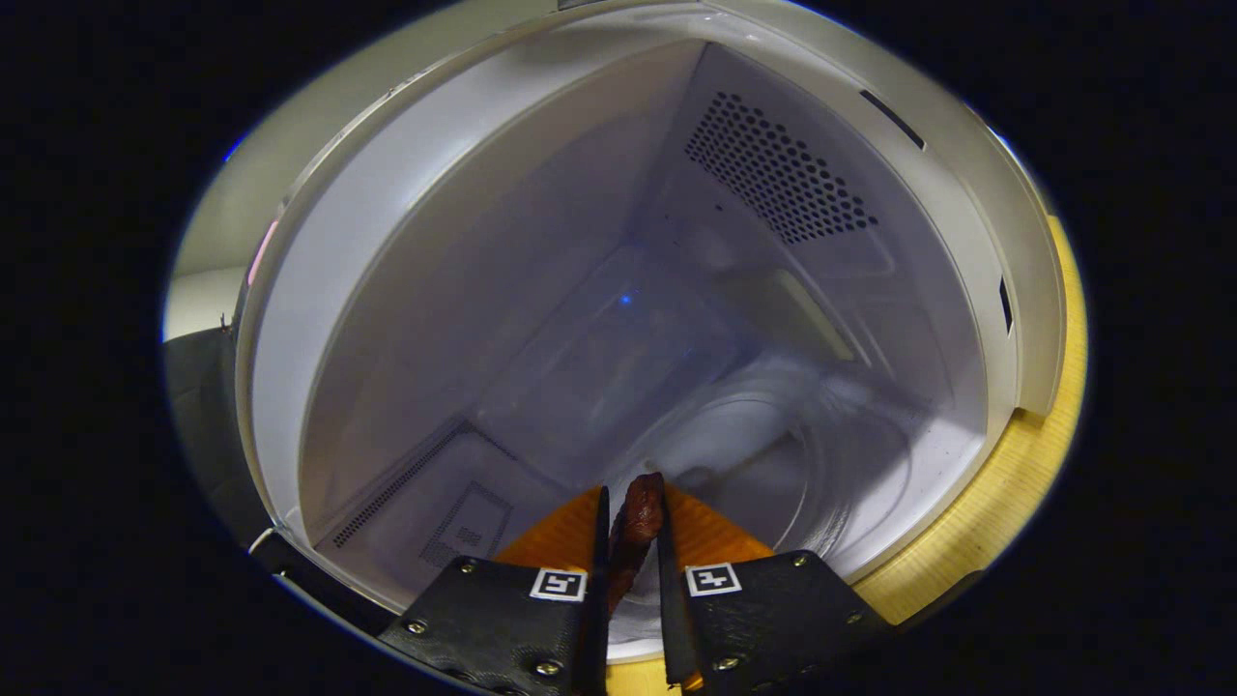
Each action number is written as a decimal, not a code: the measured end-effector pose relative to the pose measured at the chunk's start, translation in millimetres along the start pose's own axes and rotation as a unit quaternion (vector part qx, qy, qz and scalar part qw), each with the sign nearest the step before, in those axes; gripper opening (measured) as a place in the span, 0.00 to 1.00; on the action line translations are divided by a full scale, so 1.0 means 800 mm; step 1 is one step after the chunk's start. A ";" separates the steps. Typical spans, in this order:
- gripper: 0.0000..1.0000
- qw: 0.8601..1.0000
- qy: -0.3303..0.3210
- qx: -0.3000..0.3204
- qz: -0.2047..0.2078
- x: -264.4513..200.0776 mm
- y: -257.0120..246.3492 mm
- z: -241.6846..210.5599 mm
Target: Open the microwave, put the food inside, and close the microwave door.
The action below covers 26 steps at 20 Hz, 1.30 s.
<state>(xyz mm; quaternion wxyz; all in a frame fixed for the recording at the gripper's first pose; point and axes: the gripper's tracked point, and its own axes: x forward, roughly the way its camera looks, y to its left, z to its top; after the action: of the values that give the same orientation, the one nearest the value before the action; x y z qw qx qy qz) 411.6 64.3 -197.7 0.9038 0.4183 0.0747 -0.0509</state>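
Looking into the open microwave (541, 290), the hand-held gripper (633, 517) is nearly closed, both fingers pinching a dark reddish-brown piece of food (640, 517) between them. The food hangs at the cavity mouth, above the near edge of the glass turntable (773, 454). The microwave stands on a wooden desk (1015, 483).

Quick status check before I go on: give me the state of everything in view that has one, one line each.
Microwave: open, its inside facing the fingers.
Glass turntable: in place on the microwave floor, bare, beyond the fingers.
Food: dark brown piece, held between the fingers, its end at the near edge of the turntable, not yet set down.
Gripper: shut on the food.
Wooden table: carries the microwave.
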 end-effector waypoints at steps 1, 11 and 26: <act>0.27 1.000 -0.002 -0.004 -0.009 0.003 -0.007 0.000; 0.65 0.996 -0.027 -0.083 -0.018 -0.006 -0.010 0.005; 0.73 0.901 -0.106 -0.414 -0.073 -0.049 -0.003 0.038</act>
<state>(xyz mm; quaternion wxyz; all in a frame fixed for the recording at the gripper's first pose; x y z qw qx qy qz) 375.7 40.6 -173.5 0.9918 -0.0081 0.0229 -0.1258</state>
